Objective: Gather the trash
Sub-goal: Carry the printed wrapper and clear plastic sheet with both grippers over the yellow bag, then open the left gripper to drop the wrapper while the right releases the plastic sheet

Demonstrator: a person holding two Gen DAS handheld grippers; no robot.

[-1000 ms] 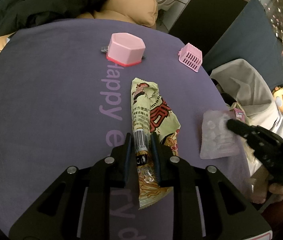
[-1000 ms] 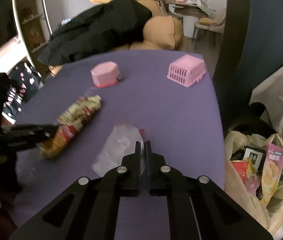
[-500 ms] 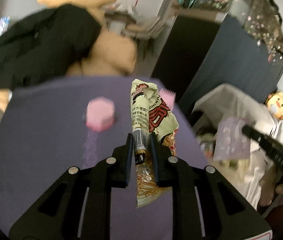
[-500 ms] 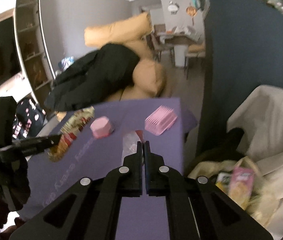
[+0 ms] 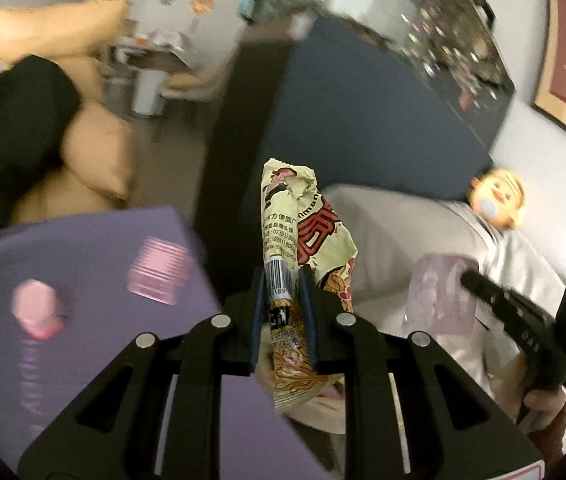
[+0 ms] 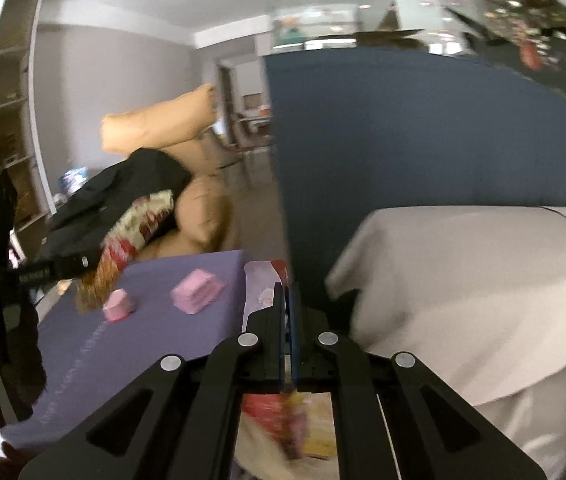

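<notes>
Beside the purple table (image 5: pixel 95 240), my left gripper (image 5: pixel 283 312) pinches the noodle wrapper (image 5: pixel 303 236) and my right gripper (image 6: pixel 286 332) is clamped on a clear packet (image 6: pixel 261 284) (bin below, I judge), so I should release both only over it.

Crumpled cream-and-red noodle wrapper (image 5: pixel 303 248) upright in air, clear plastic packet (image 5: pixel 439 296) beside it

Cream wrapper (image 5: pixel 307 236) with red lettering and a black barcode; clear pouch (image 5: pixel 439 296) tinted lilac; purple worktop (image 5: pixel 95 360); pink basket (image 6: pixel 197 291); pink cup (image 6: pixel 120 305); black tools.
</notes>
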